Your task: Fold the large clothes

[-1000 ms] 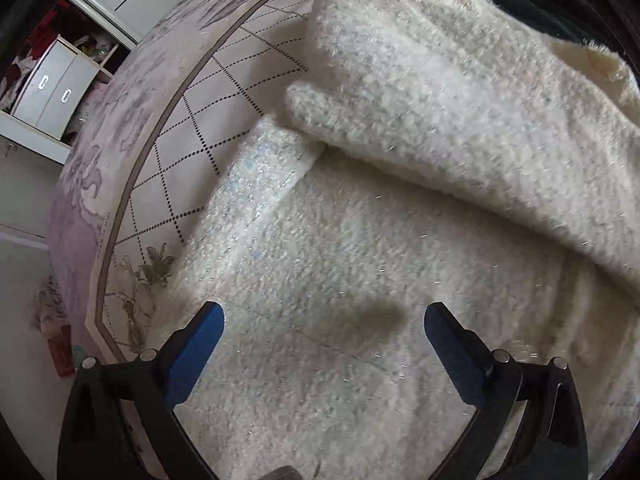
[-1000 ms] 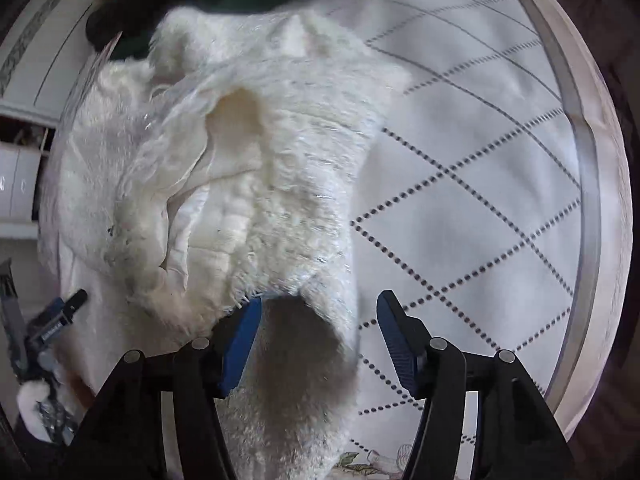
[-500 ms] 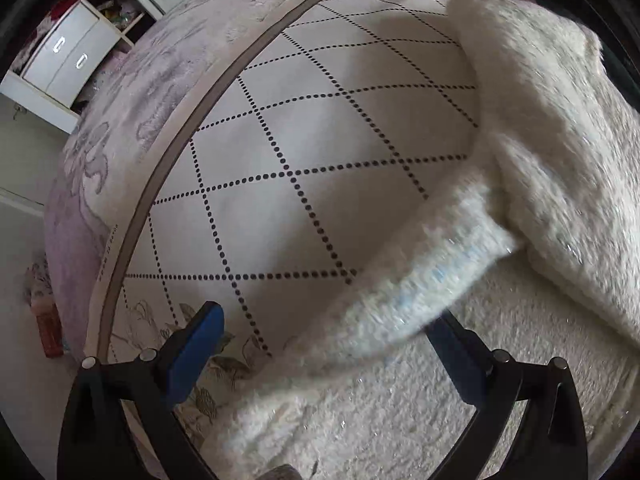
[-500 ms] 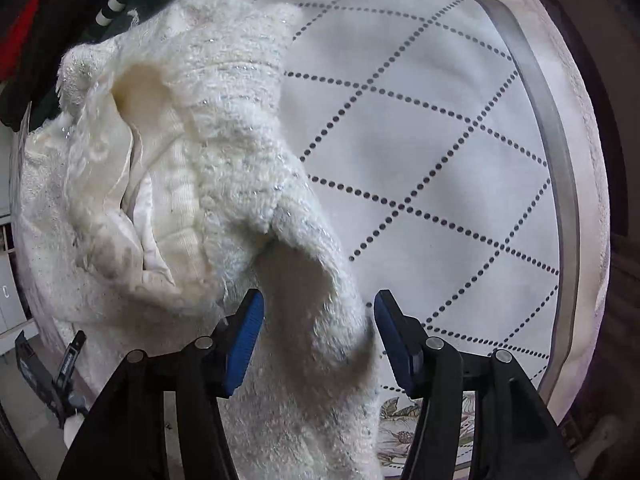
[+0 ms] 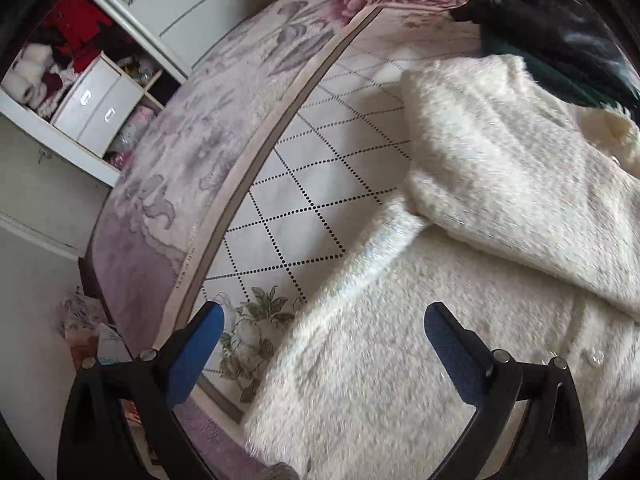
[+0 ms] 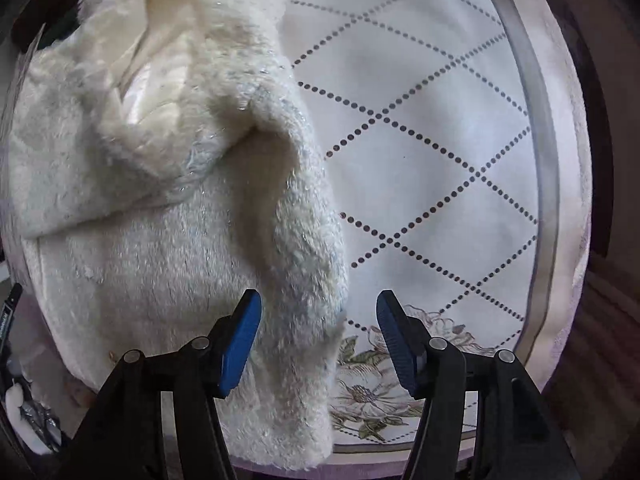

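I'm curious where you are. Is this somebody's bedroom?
Probably a bedroom. A fluffy white coat lies on a bed with a patterned cover, beside a wardrobe and drawers stuffed with clothes.

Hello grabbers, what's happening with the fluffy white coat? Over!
Left gripper open above the white coat. Right gripper open, coat edge between its fingers, not pinched. Coat partly folded on the bedspread. Dark clothes beyond it.

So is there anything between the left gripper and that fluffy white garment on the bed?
Nothing visible. The left gripper is open right over the white garment, whose edge lies between its fingers. The dark clothes sit at the far end, touching the garment's far edge and away from the gripper.
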Demonstrator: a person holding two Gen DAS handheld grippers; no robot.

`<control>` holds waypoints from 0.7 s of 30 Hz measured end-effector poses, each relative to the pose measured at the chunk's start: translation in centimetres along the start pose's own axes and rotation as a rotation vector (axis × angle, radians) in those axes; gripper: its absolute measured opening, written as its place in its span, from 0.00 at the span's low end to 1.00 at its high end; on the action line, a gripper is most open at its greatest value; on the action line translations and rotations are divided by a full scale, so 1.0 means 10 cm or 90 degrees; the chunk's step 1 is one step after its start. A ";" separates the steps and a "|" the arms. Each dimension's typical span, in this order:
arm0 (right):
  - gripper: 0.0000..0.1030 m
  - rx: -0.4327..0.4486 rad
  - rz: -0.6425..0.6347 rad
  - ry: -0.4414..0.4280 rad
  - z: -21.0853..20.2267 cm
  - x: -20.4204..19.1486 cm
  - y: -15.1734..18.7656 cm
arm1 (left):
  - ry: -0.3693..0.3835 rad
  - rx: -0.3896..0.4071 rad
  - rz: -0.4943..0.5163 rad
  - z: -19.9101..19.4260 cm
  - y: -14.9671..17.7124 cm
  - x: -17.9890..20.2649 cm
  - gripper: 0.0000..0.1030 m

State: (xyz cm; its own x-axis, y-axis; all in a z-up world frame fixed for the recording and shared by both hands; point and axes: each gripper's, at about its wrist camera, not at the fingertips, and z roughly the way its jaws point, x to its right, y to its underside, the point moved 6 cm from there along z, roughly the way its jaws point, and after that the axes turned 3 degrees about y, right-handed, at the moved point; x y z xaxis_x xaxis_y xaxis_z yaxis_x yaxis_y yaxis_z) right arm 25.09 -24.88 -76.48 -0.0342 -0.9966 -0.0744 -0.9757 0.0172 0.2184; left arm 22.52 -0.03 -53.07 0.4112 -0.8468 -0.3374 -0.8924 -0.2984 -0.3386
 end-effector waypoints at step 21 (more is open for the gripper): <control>0.72 -0.066 0.028 -0.342 -0.36 1.77 -0.05 | -0.084 -0.068 0.350 -1.03 2.27 3.58 1.00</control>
State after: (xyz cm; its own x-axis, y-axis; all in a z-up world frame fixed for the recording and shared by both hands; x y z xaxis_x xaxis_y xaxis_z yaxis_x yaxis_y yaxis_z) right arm 25.76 -42.79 -74.42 -0.2060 -0.8137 -0.5436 -0.9456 0.0226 0.3245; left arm 15.03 -41.62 -63.82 -0.1048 -0.8298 -0.5481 -0.9926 0.1217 0.0056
